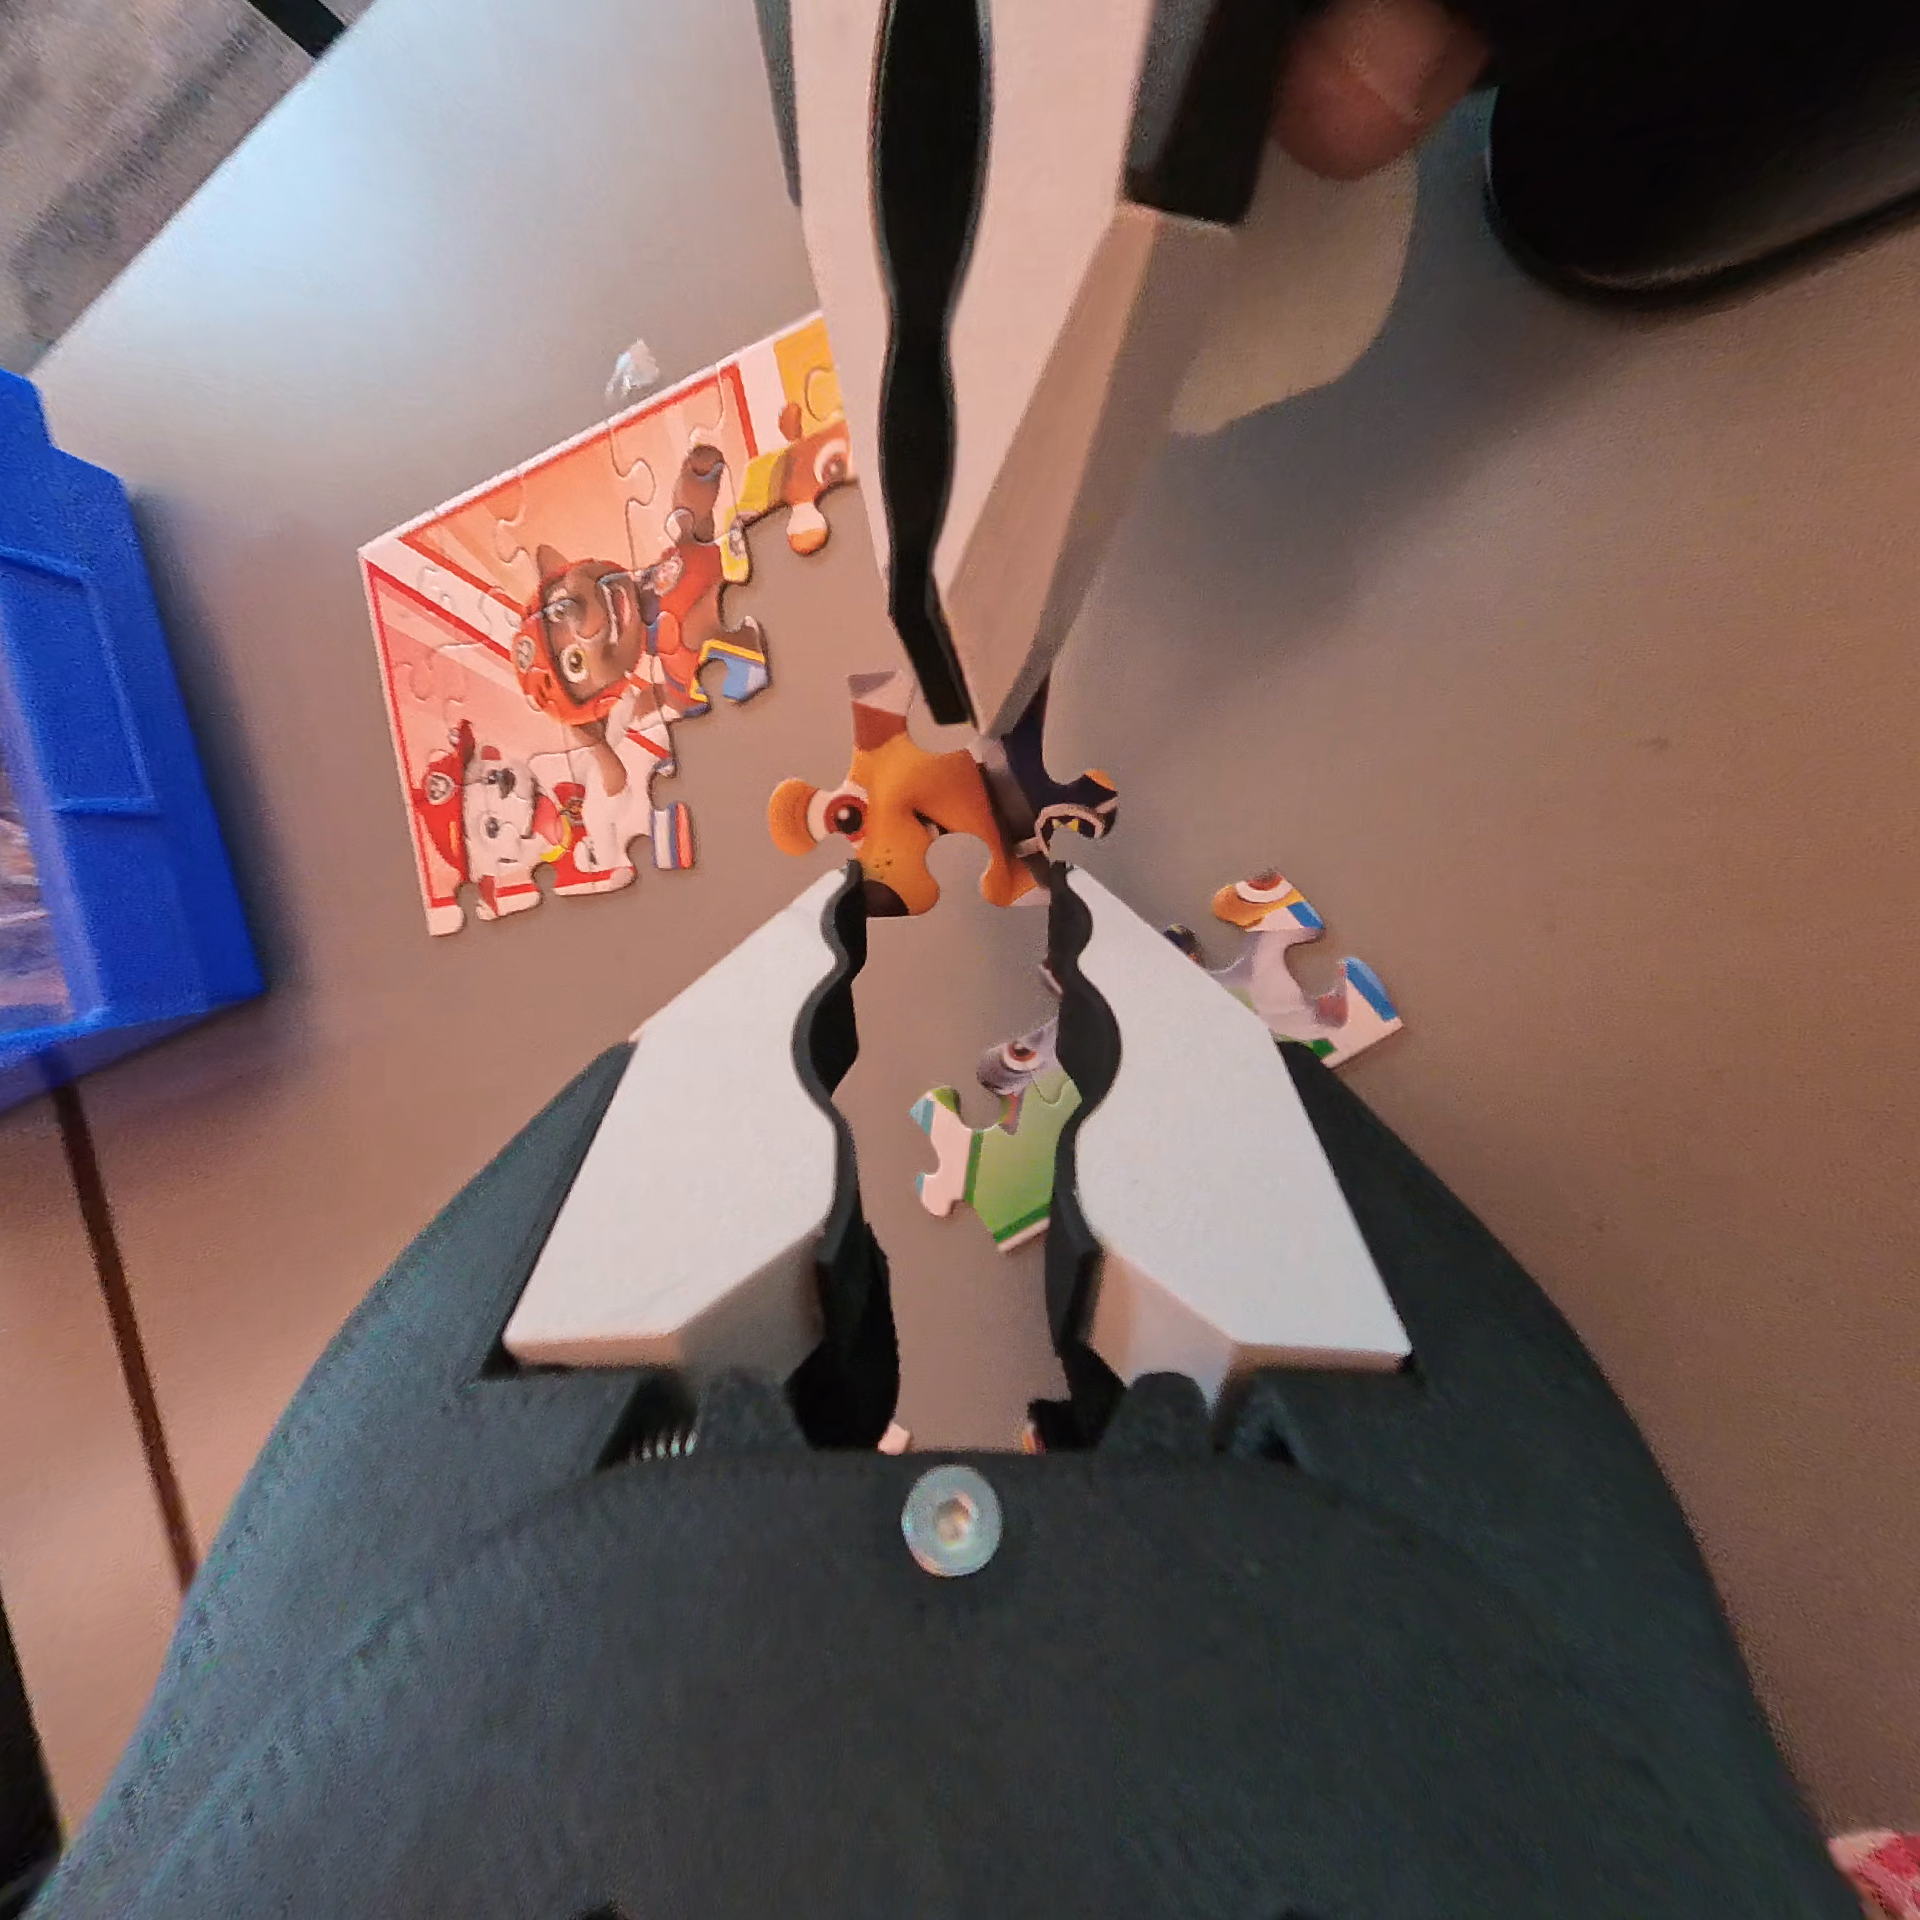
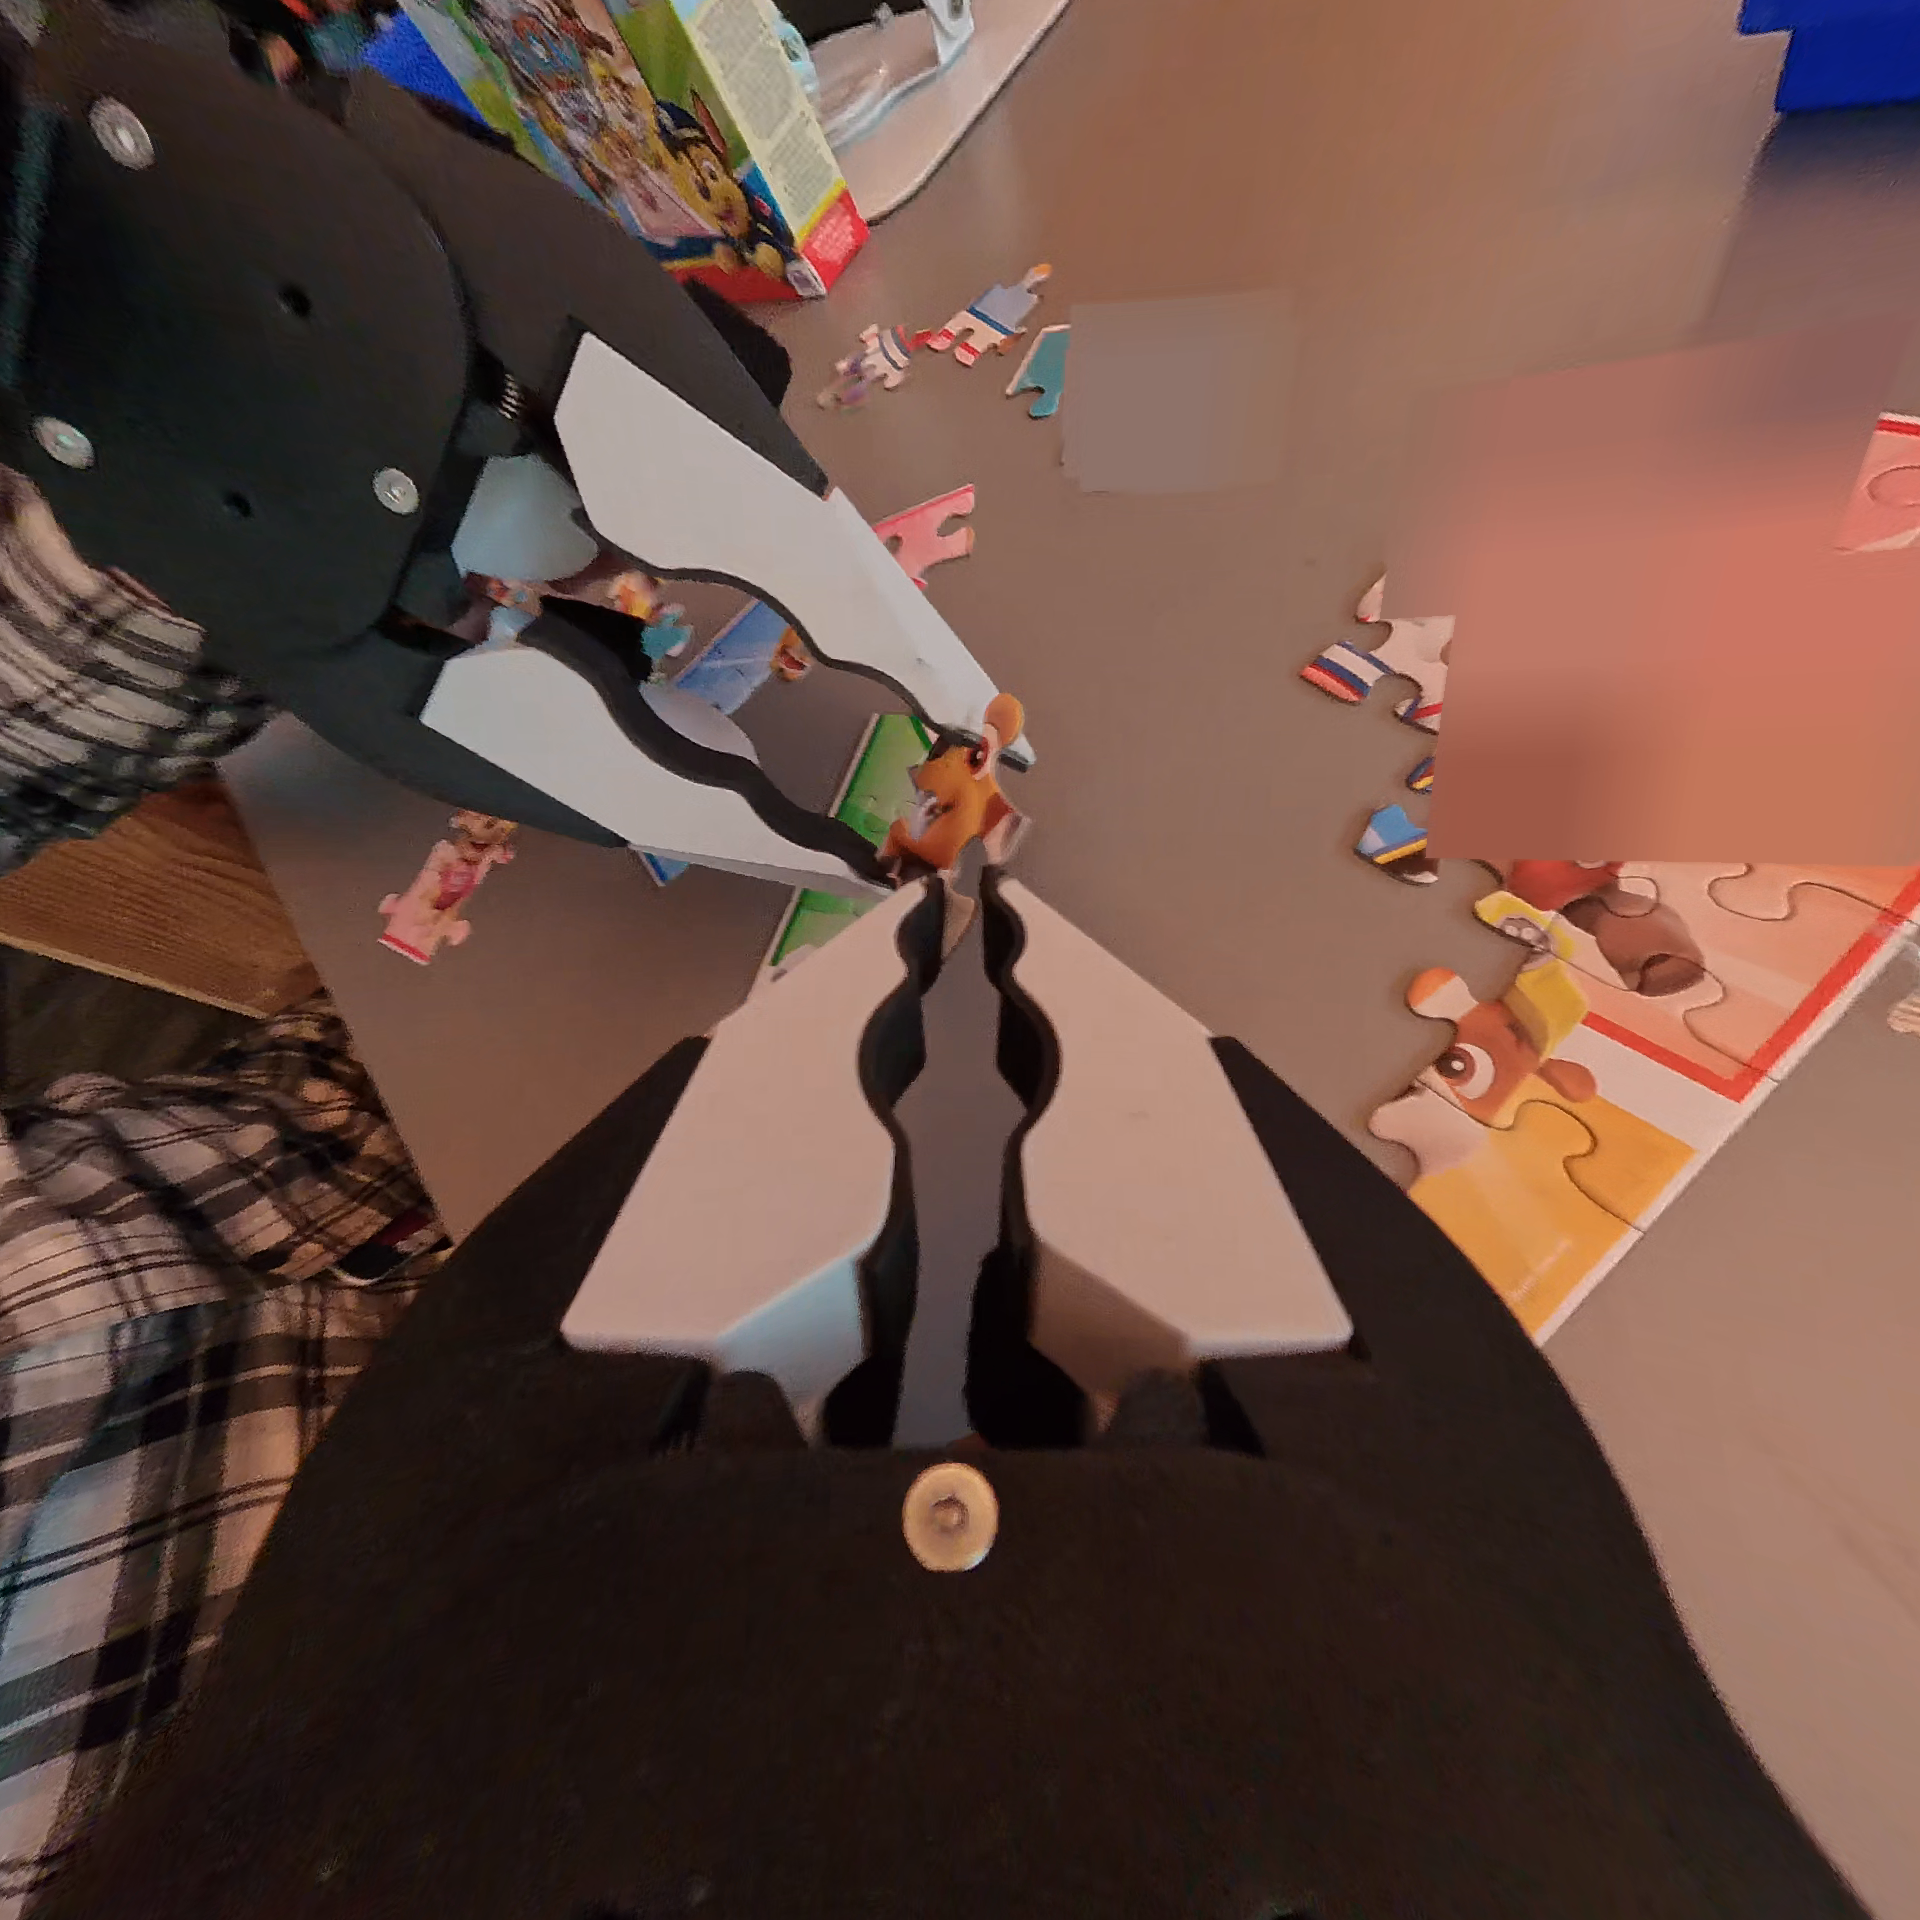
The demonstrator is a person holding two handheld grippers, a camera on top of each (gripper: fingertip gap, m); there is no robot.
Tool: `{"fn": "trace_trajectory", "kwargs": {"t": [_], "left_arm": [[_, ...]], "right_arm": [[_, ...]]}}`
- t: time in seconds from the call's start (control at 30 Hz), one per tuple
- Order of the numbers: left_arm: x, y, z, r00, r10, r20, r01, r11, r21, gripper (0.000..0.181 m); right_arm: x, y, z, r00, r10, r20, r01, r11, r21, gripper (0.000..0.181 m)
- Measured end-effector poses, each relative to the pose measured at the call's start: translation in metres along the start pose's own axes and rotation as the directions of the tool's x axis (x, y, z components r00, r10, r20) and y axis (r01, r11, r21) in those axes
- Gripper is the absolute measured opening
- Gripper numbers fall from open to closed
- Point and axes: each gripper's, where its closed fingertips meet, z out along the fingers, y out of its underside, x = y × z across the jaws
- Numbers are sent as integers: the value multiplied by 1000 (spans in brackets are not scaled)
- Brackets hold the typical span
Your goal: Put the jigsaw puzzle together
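A loose orange dog puzzle piece (image 1: 904, 821) is lifted off the grey table (image 1: 1558, 727). My right gripper (image 2: 961, 883) is shut on its edge; in the left wrist view it comes down from above (image 1: 971, 717). My left gripper (image 1: 956, 883) is open, its two tips standing either side of the piece's lower edge; in the right wrist view it reaches in from the left (image 2: 951, 810). The partly joined puzzle (image 1: 561, 665) lies flat to the left, and also shows in the right wrist view (image 2: 1662, 1039).
Loose pieces lie under and beside my left gripper: a green one (image 1: 997, 1153) and a pale one (image 1: 1288, 966). More pieces (image 2: 977, 322) and the puzzle box (image 2: 707, 135) lie farther off. A blue bin (image 1: 94, 748) stands left. A plaid sleeve (image 2: 104, 623) is near. Left and right tips are no more than a few centimetres apart. Between my left fingertips and the partly joined puzzle (image 1: 561, 665) there is roughly 12 cm.
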Motion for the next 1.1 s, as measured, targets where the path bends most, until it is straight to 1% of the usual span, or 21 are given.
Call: {"fn": "trace_trajectory", "kwargs": {"t": [0.17, 0.27, 0.33, 0.4, 0.47, 0.5, 0.57, 0.6, 0.67, 0.73, 0.9, 0.93, 1.0, 1.1], "left_arm": [[-7, -4, -13, 995, 55, 85, -59, 997, 54, 34], [-8, -9, -20, 990, 60, 129, -73, 992, 99, 34], [-9, -9, -24, 984, 81, 160, -97, 991, 92, 34], [-9, -7, -24, 980, 97, 175, -112, 991, 79, 34], [-7, -6, -24, 981, 81, 176, -97, 991, 87, 31], [-6, -5, -24, 983, 63, 170, -79, 993, 88, 32], [-5, 1, -24, 988, 20, 154, -32, 997, 72, 42], [-3, 5, -24, 990, -13, 137, 4, 998, 64, 49], [10, 13, -22, 994, -96, 50, 94, 995, 44, 53], [20, 11, -23, 988, -156, -19, 157, 985, 75, 50], [38, 30, -10, 979, -174, -103, 174, 985, -15, 46], [42, 32, -8, 974, -188, -129, 187, 982, -20, 43], [43, 34, -8, 957, -231, -176, 232, 973, -18, 45], [47, 40, -11, 946, -237, -221, 235, 971, -36, 44]], "right_arm": [[-6, -10, -6, 995, 44, 85, -49, 997, 60, 3], [-13, -10, -7, 989, 65, 134, -74, 995, 60, 11], [-18, -12, -7, 986, 58, 159, -70, 995, 75, 3], [-22, -12, -5, 984, 52, 169, -66, 995, 77, 2], [-23, -12, -5, 984, 51, 171, -64, 995, 74, 0], [-23, -12, -5, 984, 52, 172, -65, 995, 71, 0], [-19, -10, -6, 986, 57, 156, -66, 996, 57, 0], [-16, -8, -7, 988, 55, 143, -62, 997, 49, 0], [-9, -7, -10, 992, 55, 112, -60, 998, 34, 0], [-4, -4, -12, 994, 58, 92, -60, 998, 13, 0], [3, -2, -15, 994, 75, 83, -75, 997, 6, 0], [3, 0, -15, 994, 77, 81, -78, 997, 3, 0], [4, 4, -13, 995, 76, 70, -75, 997, -18, 0], [1, 12, -10, 995, 72, 73, -68, 996, -53, 0]]}}
